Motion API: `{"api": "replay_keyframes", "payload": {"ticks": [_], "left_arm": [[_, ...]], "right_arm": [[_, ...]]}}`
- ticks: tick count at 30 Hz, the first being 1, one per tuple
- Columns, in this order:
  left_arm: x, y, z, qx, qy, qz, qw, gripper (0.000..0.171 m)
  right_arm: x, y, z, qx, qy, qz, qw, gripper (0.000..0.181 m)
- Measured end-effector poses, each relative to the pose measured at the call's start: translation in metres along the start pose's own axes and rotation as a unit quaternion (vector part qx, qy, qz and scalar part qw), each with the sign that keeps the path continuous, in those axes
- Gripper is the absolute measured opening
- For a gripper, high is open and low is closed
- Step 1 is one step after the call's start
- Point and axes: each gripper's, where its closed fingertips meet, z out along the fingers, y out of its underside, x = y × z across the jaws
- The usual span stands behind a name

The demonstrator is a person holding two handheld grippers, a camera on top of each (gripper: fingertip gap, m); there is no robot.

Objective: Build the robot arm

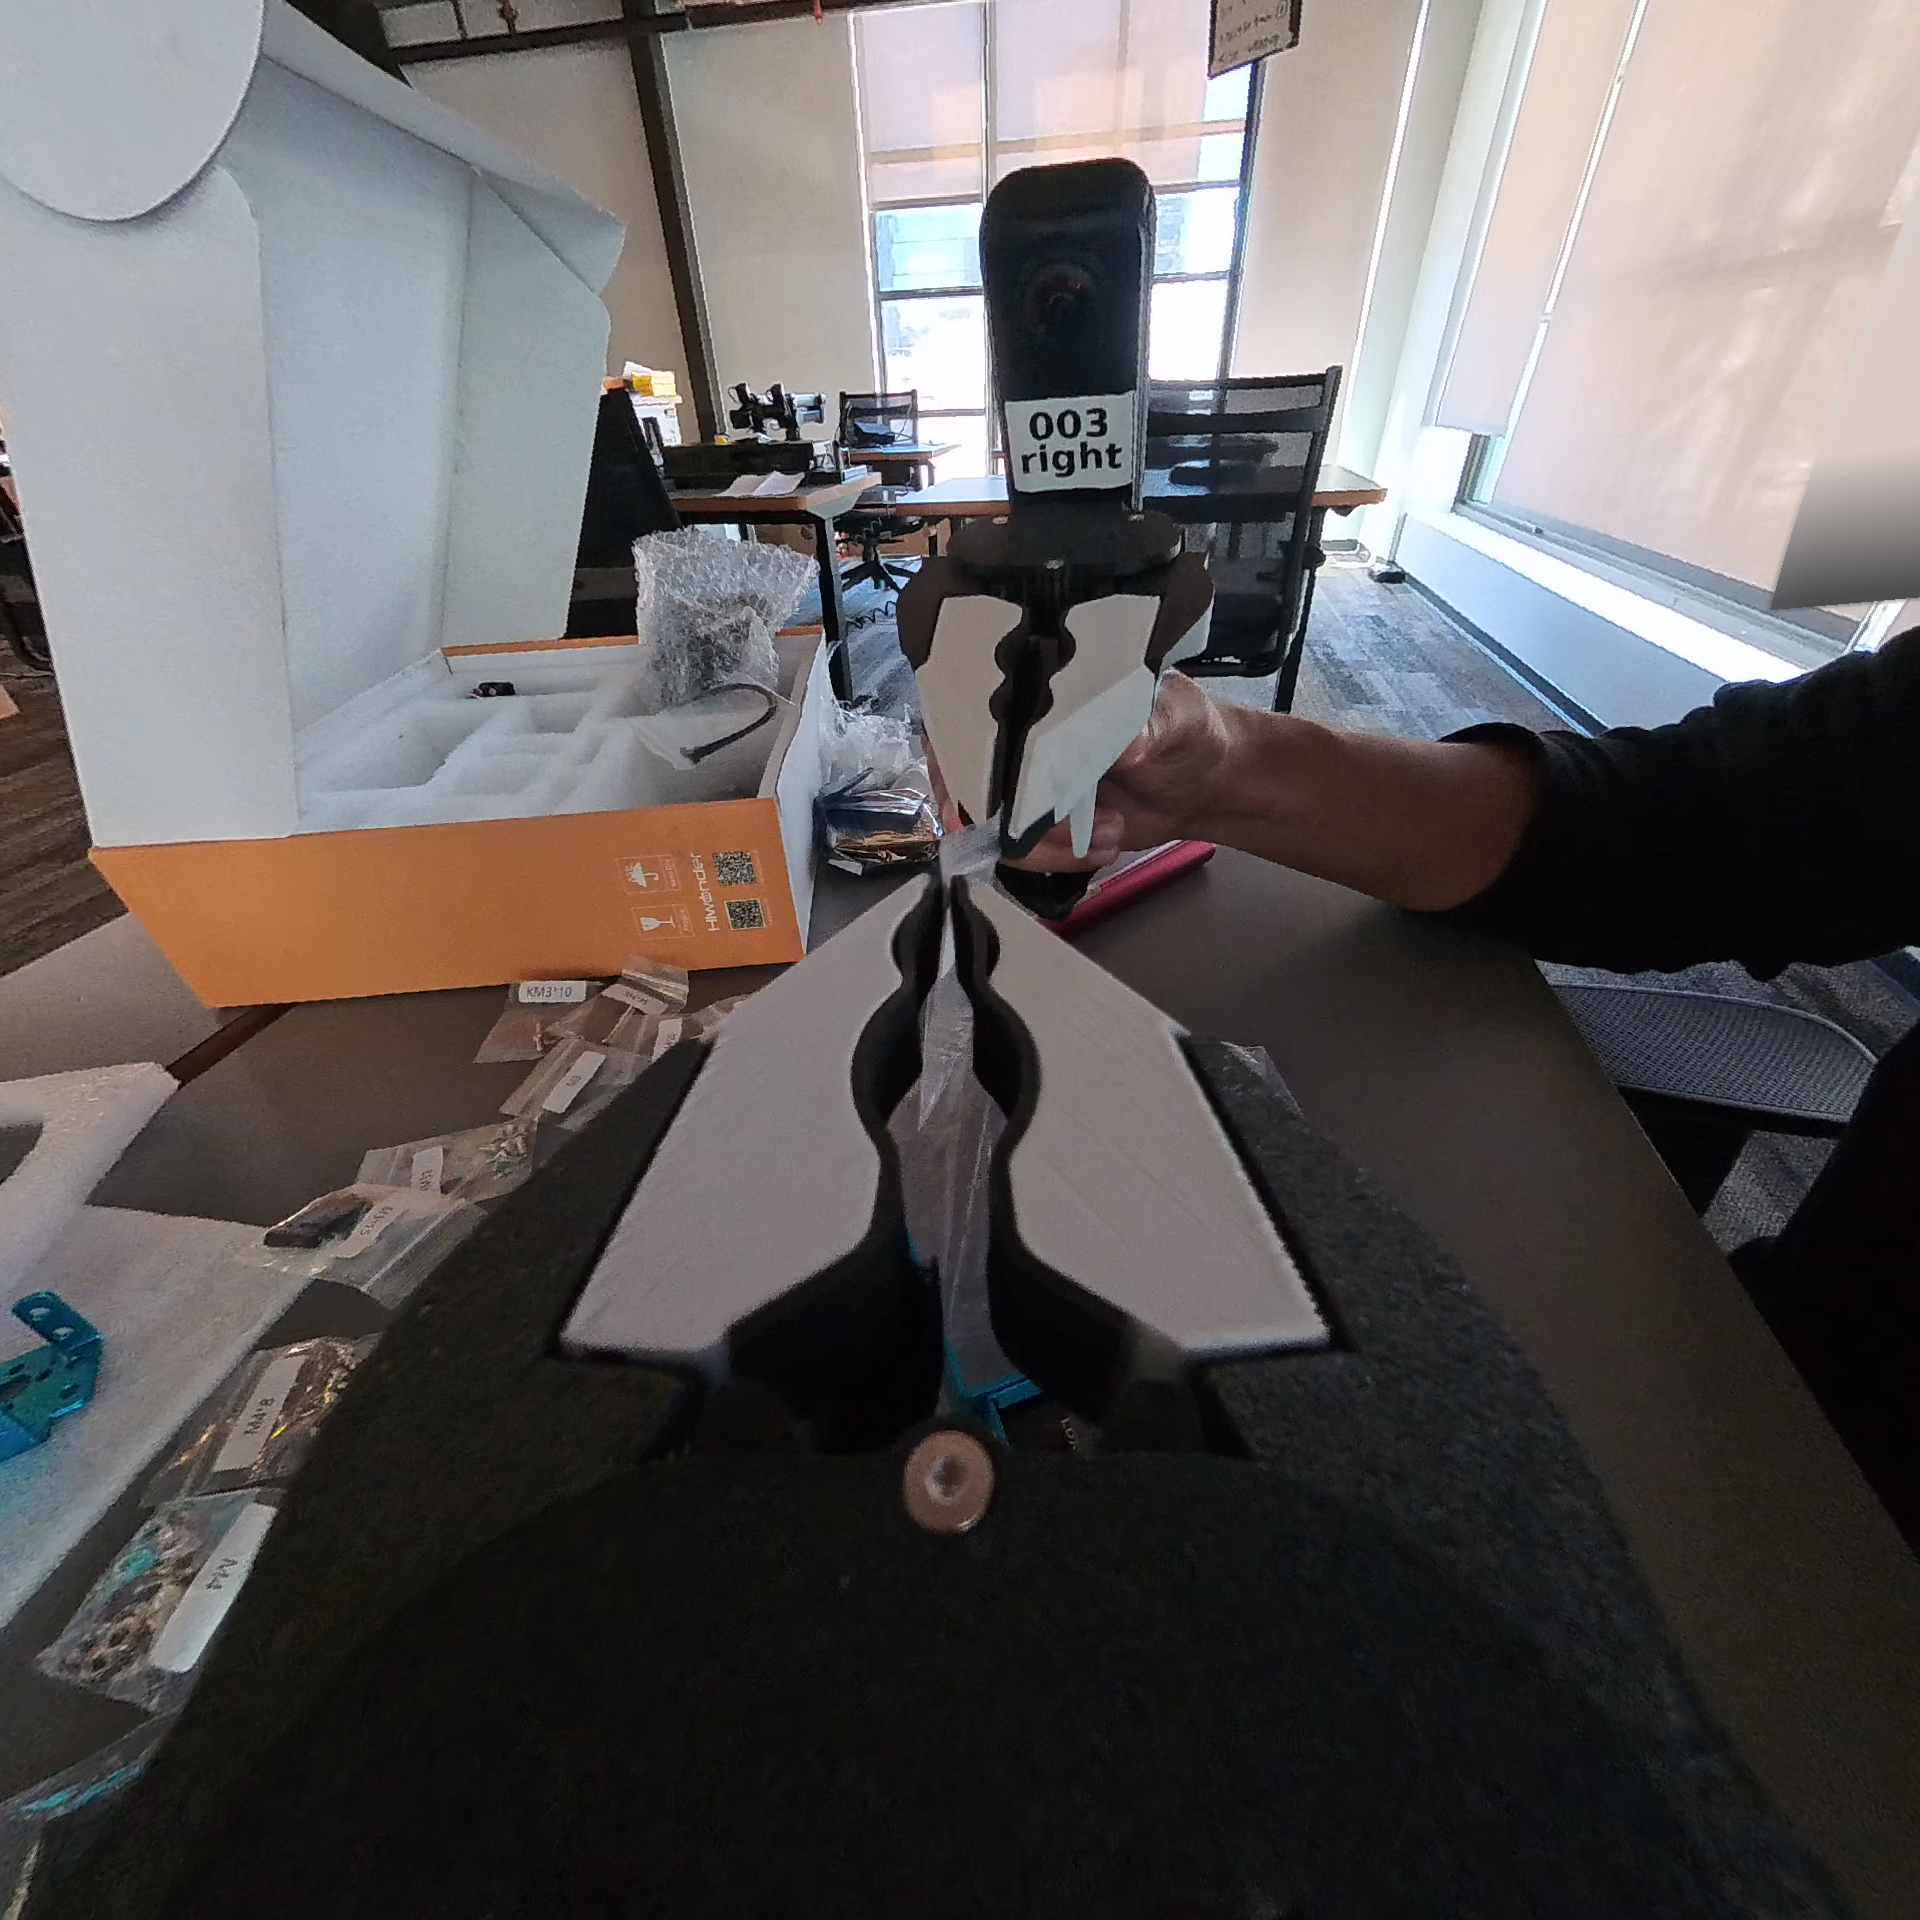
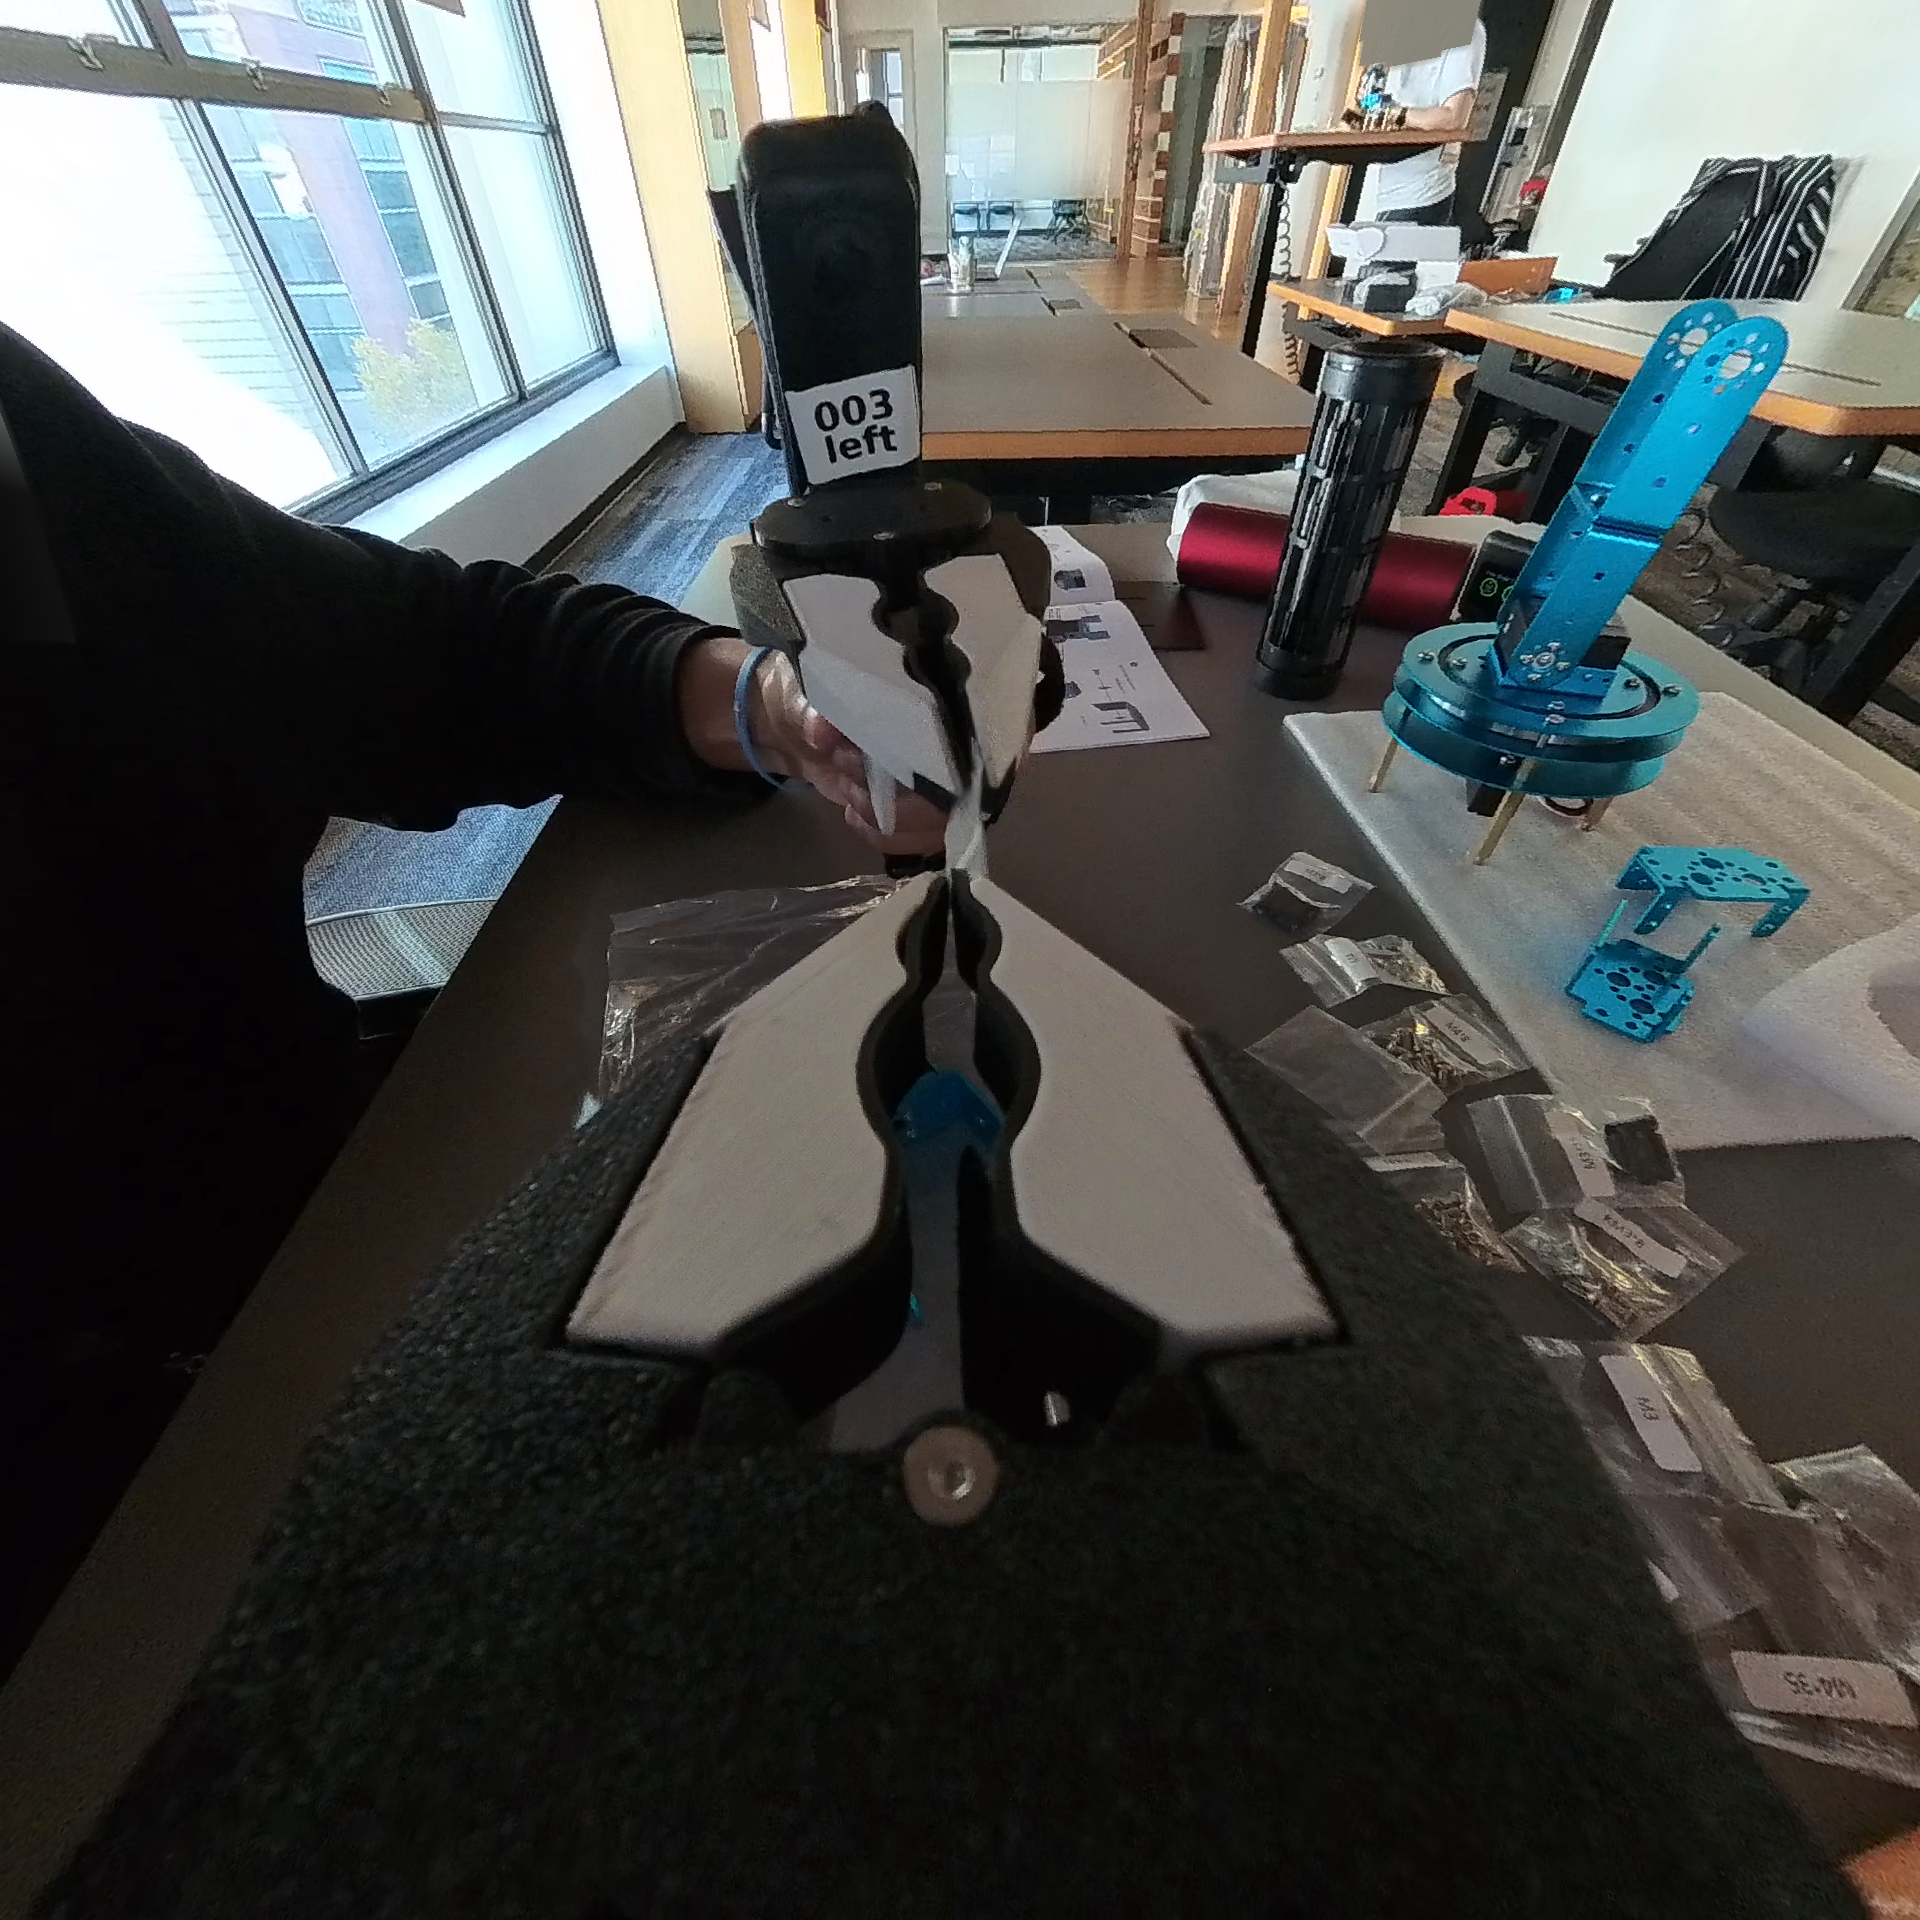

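Observation:
Both grippers face each other above a dark table (image 1: 1403, 1039), tips almost touching. My left gripper (image 1: 948, 883) is shut on a clear plastic bag (image 1: 951, 1081) that runs back between its fingers, with a blue metal part (image 1: 982, 1387) hanging inside below. My right gripper (image 2: 951, 881) is shut on the same clear bag (image 2: 966, 831), and the blue part (image 2: 940, 1117) shows between its fingers. The bag's edge is pulled taut between the two pairs of tips. The right gripper shows in the left wrist view (image 1: 1013, 831), the left one in the right wrist view (image 2: 961, 800).
An open orange and white box (image 1: 447, 904) with foam stands at the left. Small bags of screws (image 1: 561, 1039) lie scattered. A blue robot base (image 2: 1548, 675) and blue brackets (image 2: 1683, 935) sit on white foam. A black cylinder (image 2: 1340, 520), a booklet (image 2: 1122, 686) and an empty clear bag (image 2: 727, 956) lie nearby. My left and right fingertips are right by each other.

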Motion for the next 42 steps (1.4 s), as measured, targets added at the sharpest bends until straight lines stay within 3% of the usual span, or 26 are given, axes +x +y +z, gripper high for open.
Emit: {"api": "replay_keyframes", "payload": {"ticks": [11, 18, 42], "left_arm": [[0.005, -0.003, -0.003, 0.006, 0.021, 0.006, 1.0, 0.0], [0.012, 0.006, 0.001, -0.017, 0.026, 0.039, 0.999, 0.0], [0.016, 0.013, 0.004, -0.037, 0.033, 0.043, 0.998, 0.0]], "right_arm": [[0.001, 0.004, 0.004, -0.005, 0.006, -0.007, 1.0, 0.0], [-0.002, -0.005, 0.0, 0.02, -0.017, 0.024, 0.999, 0.016], [0.004, 0.003, 0.003, -0.002, 0.005, 0.01, 1.0, 0.015]]}}
